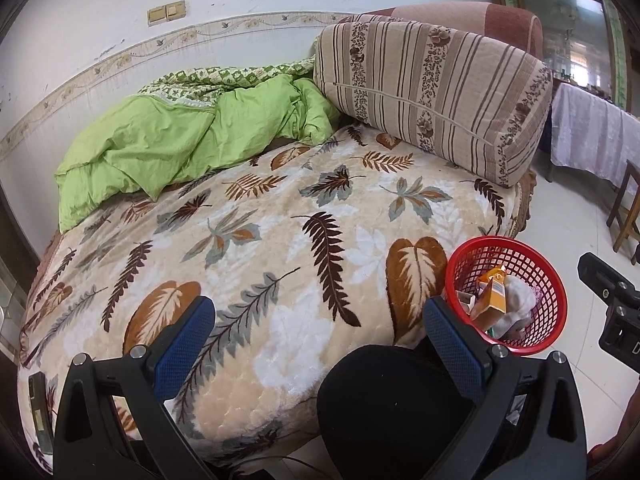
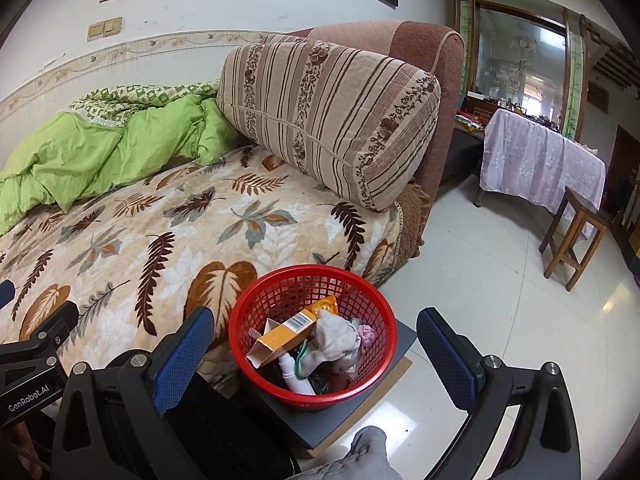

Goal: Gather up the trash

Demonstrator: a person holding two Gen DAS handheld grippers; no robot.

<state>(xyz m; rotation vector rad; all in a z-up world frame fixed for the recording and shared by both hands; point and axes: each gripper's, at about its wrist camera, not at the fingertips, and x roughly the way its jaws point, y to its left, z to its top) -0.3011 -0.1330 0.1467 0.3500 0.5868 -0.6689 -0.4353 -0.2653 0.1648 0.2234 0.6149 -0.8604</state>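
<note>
Both the left gripper (image 1: 320, 340) and the right gripper (image 2: 316, 344) gape wide, holding nothing. The red mesh basket (image 2: 256, 300) stands on a grey board (image 2: 400, 340) near the bed's right edge, holding an orange carton (image 2: 280, 334) and crumpled tissue (image 2: 334, 338); both look light and crushable, best pinched gently at an edge.

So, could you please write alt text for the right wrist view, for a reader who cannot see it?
A red basket holding an orange carton and crumpled trash sits on a grey board beside a bed with a leaf-patterned blanket. The open right gripper frames it, holding nothing.
</note>
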